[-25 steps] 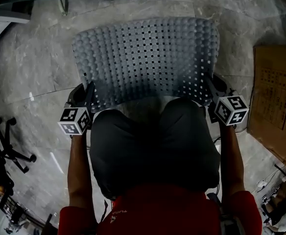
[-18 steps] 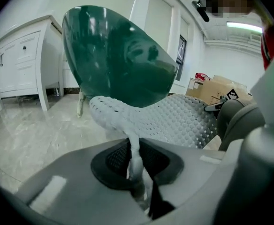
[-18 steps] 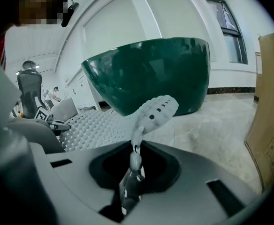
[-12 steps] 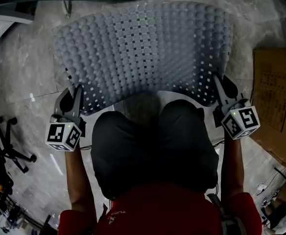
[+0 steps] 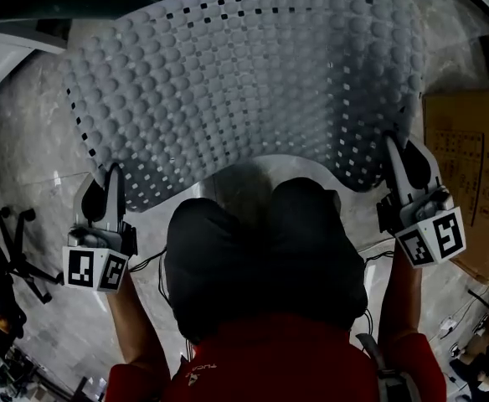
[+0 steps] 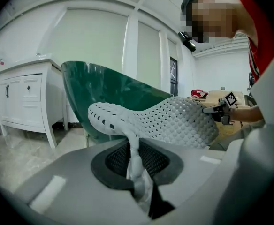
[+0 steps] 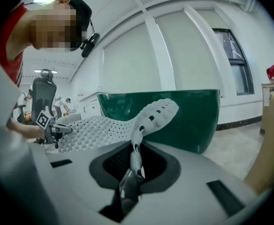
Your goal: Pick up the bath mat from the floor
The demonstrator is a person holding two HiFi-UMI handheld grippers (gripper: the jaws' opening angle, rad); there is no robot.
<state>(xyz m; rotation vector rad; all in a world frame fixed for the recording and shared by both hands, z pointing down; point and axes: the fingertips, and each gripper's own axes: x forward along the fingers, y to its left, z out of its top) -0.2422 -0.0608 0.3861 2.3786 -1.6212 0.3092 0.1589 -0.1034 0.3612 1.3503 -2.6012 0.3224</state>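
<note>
The bath mat (image 5: 244, 82) is grey, bumpy and full of small holes. It hangs spread out in the air between my two grippers, above the marble floor. My left gripper (image 5: 110, 182) is shut on the mat's near left corner, and a pinched fold of mat (image 6: 136, 168) runs down between its jaws. My right gripper (image 5: 395, 153) is shut on the near right corner, where a thin edge of mat (image 7: 136, 161) is clamped. The mat's far edge curls upward in both gripper views. The person's dark-trousered knees hide the floor below the mat's near edge.
A dark green tub (image 6: 104, 93) stands just behind the mat, with a white cabinet (image 6: 24, 97) to its left. A cardboard box (image 5: 466, 174) lies at the right. An office chair base (image 5: 18, 249) sits on the floor at the left.
Both grippers have risen and spread apart with the mat in them. The mat has come up toward the head camera and fills more of the view.
</note>
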